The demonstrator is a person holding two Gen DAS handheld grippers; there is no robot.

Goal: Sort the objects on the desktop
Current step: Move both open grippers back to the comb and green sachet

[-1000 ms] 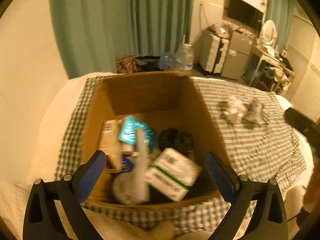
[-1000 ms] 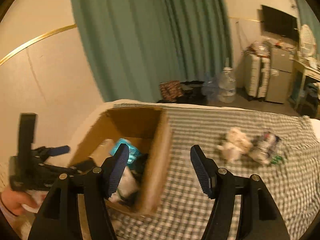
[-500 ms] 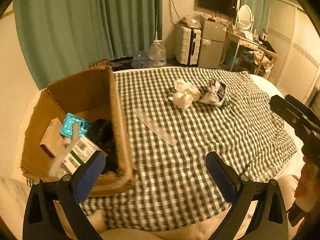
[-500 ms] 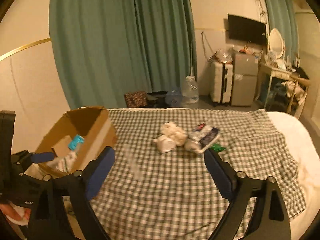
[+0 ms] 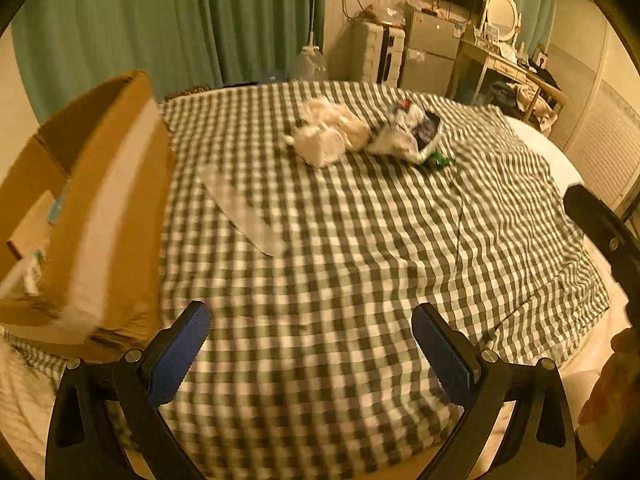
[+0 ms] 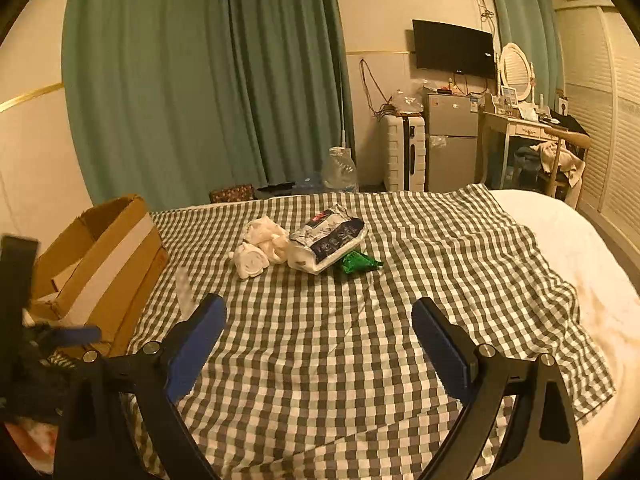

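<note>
Green-and-white checked cloth (image 6: 360,340) spread over bed; open brown cardboard box (image 5: 92,208) at left edge, contents seen only in left view, blurred. Ahead of both tools, well apart: silver-and-navy crumpled foil bag (image 6: 328,242), white crumpled tissues (image 6: 260,246), green wrapper (image 6: 356,262). Left tool (image 5: 310,354) and right tool (image 6: 318,338) spread wide, empty; right jaws just widened.

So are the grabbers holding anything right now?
No. The left gripper and the right gripper both have their jaws wide apart, with only the checked cloth showing between them.
</note>
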